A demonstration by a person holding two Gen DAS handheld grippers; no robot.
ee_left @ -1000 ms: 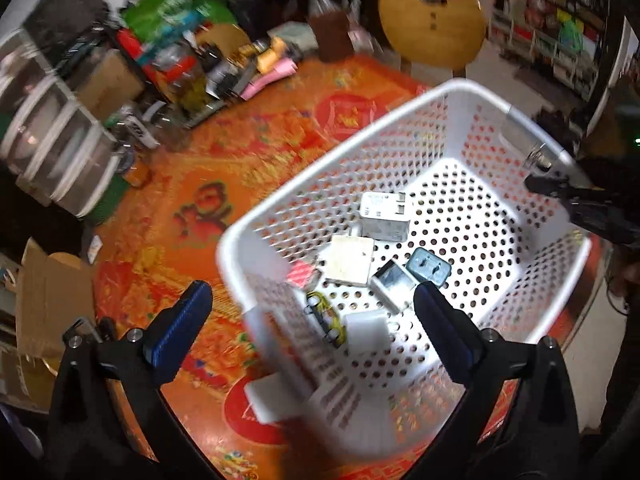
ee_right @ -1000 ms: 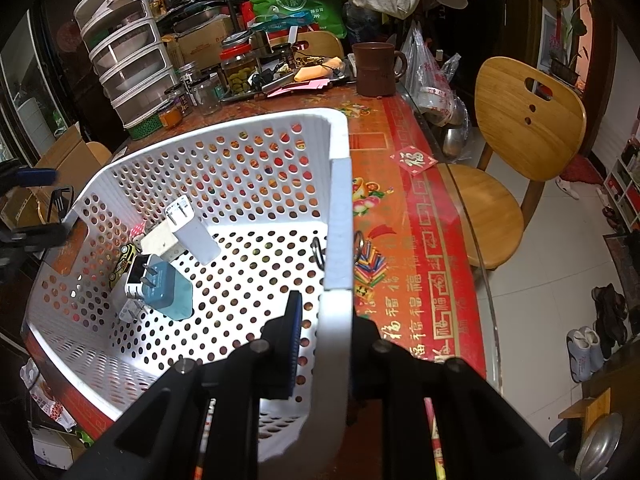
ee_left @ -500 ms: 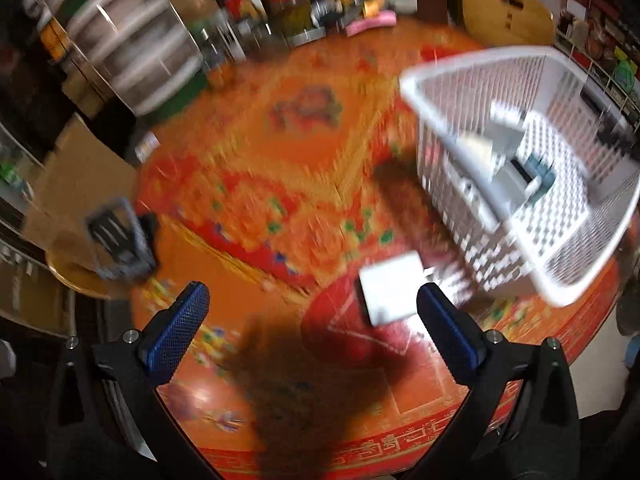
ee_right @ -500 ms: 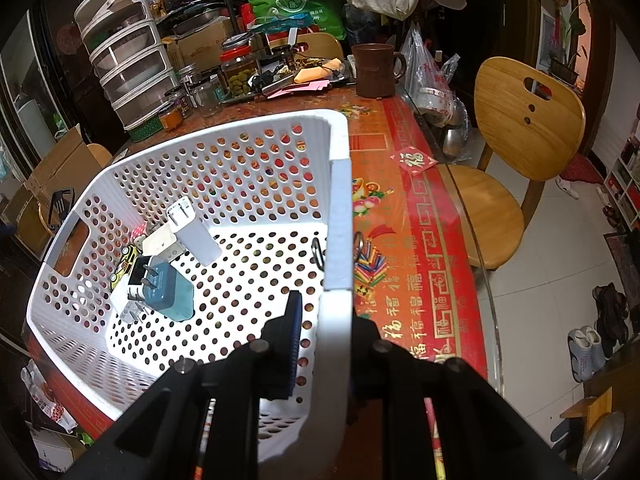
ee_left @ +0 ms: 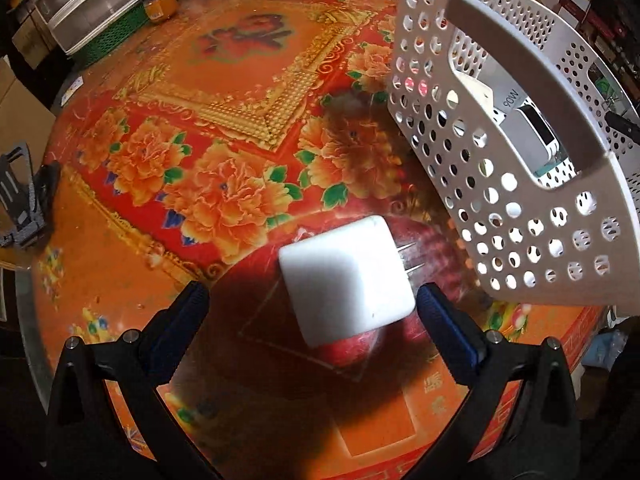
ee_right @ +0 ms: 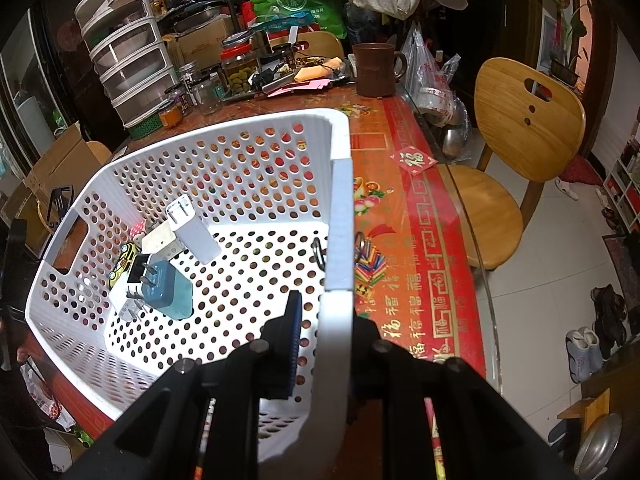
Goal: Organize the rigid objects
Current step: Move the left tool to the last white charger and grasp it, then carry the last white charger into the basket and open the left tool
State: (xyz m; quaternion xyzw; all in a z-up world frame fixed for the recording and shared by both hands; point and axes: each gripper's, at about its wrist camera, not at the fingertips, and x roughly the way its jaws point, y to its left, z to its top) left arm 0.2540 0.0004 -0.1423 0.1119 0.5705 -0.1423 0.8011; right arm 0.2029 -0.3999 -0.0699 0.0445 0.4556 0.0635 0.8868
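A white cube-shaped plug charger (ee_left: 347,277) lies on the red floral tablecloth, its two prongs toward the basket. My left gripper (ee_left: 312,312) hangs just above it, open, the blue pads on either side and apart from it. The white perforated basket (ee_left: 500,168) stands to the right. In the right wrist view my right gripper (ee_right: 324,344) is shut on the basket's rim (ee_right: 340,216). Inside the basket lie several chargers: a teal one (ee_right: 170,290), a white upright one (ee_right: 192,228), plus a small yellow toy car (ee_right: 122,262).
Stacked plastic drawers (ee_right: 128,60), glass jars (ee_right: 236,68), a brown mug (ee_right: 376,68) and a green bag (ee_right: 298,2) crowd the table's far edge. A wooden chair (ee_right: 520,128) stands to the right. Keys and coloured sticks (ee_right: 370,266) lie beside the basket. A black stand (ee_left: 22,200) sits at the left edge.
My left gripper swung from over the basket to the left and down, and the white charger on the cloth now lies between its open fingers. The right gripper and basket stayed still.
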